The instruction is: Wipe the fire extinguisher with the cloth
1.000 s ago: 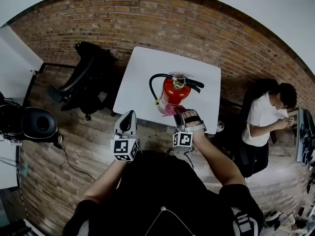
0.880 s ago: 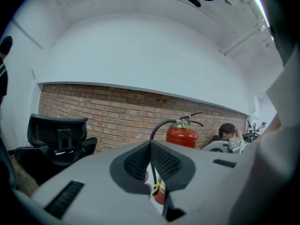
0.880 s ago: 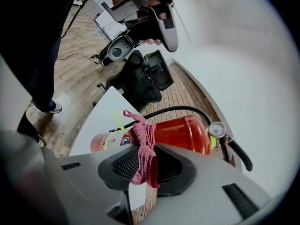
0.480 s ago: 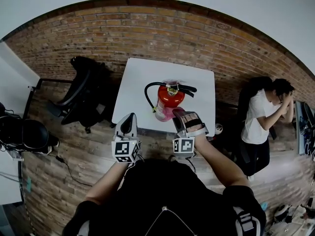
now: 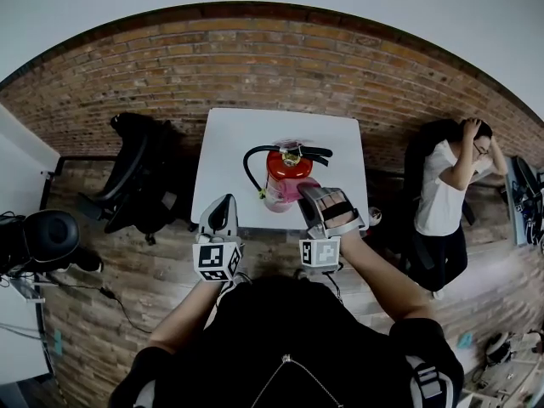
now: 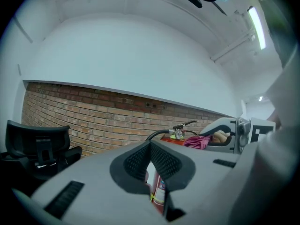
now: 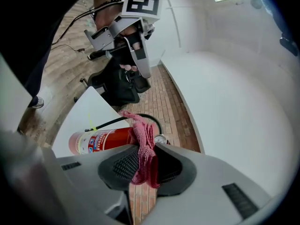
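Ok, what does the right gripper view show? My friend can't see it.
The right tool is shut on a pink cloth, and the cloth lies against a red fire extinguisher on a white table. A brick wall runs behind them.

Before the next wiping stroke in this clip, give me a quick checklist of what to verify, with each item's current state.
1. Cloth clamped in the right hand-held gripper: ok, the pink cloth sits between its jaws.
2. Cloth on the fire extinguisher: ok, it drapes against the red cylinder near the valve.
3. Fire extinguisher upright on the table: ok.
4. Left hand-held gripper steadying the cylinder: not ok, it is shut on nothing and apart from the cylinder.
5. Hose clear of the stroke: cannot tell.
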A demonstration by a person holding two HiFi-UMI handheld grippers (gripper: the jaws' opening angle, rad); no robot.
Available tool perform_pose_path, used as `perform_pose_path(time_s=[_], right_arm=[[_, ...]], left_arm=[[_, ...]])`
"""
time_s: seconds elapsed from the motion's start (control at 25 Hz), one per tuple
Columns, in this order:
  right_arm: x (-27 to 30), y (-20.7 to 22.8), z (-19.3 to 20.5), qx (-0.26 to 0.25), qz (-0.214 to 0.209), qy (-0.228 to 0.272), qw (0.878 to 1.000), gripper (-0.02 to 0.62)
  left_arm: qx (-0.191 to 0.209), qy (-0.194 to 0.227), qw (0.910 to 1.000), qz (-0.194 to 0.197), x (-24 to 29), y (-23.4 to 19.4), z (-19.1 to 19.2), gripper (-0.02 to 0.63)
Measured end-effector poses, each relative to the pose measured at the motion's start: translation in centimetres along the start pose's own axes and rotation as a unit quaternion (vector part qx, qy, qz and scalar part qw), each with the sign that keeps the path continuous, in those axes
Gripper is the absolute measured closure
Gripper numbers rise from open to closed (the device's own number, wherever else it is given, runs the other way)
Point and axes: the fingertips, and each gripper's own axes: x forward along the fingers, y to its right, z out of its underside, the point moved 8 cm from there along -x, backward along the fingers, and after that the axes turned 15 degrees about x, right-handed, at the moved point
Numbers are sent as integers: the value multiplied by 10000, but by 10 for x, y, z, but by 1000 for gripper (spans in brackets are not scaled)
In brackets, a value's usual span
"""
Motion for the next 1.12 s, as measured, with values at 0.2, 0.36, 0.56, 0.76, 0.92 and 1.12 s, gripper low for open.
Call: perform_pose_path(time_s=[0.2, 0.36, 0.56, 0.76, 0.92, 1.12], right_arm=[[-5, 17, -13, 214, 261, -34, 9994, 494], [-11, 1, -20, 576, -6, -225, 9981, 494], [-7, -44, -24, 909, -397, -565, 9935, 494], [12, -103, -16, 1252, -867, -1049, 9827, 494], [39, -155, 1, 1365, -1262, -1402, 9725, 494], [65, -214, 18, 1459, -1640, -1640, 9617, 495]], left_arm=[[-5, 127, 9996, 240, 7, -5, -3, 577], [27, 181, 9988, 448, 12, -12, -4, 575], [41, 145, 9975, 693, 12, -24, 4, 577], [-37, 26, 9962, 870, 10, -39, 19, 575], [-141, -118, 9955, 928, 11, -52, 32, 575], [-224, -390, 9951, 883, -1, -66, 51, 577]])
